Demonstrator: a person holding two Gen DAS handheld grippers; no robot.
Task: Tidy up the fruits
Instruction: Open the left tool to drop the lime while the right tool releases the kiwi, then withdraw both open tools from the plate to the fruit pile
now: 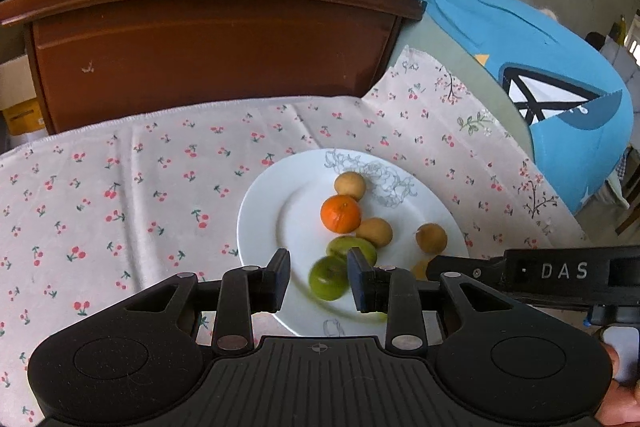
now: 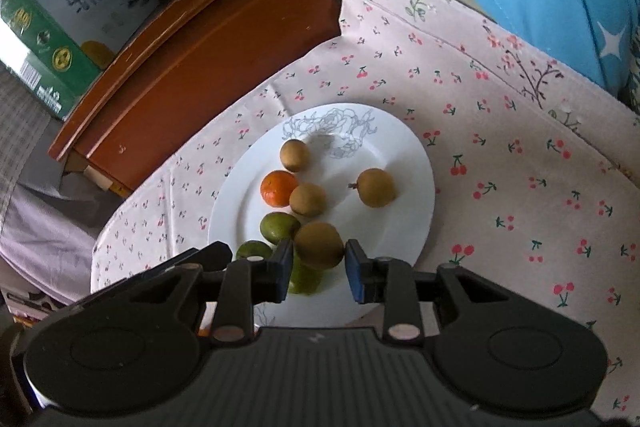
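Your left tool (image 1: 319, 281) brackets green fruit (image 1: 328, 278) on plate (image 1: 260, 211), pads not pressing. Your right tool (image 2: 318, 269) likewise released around brown fruit (image 2: 319, 245).

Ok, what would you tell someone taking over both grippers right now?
Left gripper: open, a green fruit between its fingers, with a gap on one side.
Right gripper: a brown fruit fills its gap; gripped or not, cannot tell.
Done: every fruit in view, the orange included, is on or just over the plate; none is on the cloth.
Left: probably back both grippers off and check the brown fruit stays put.
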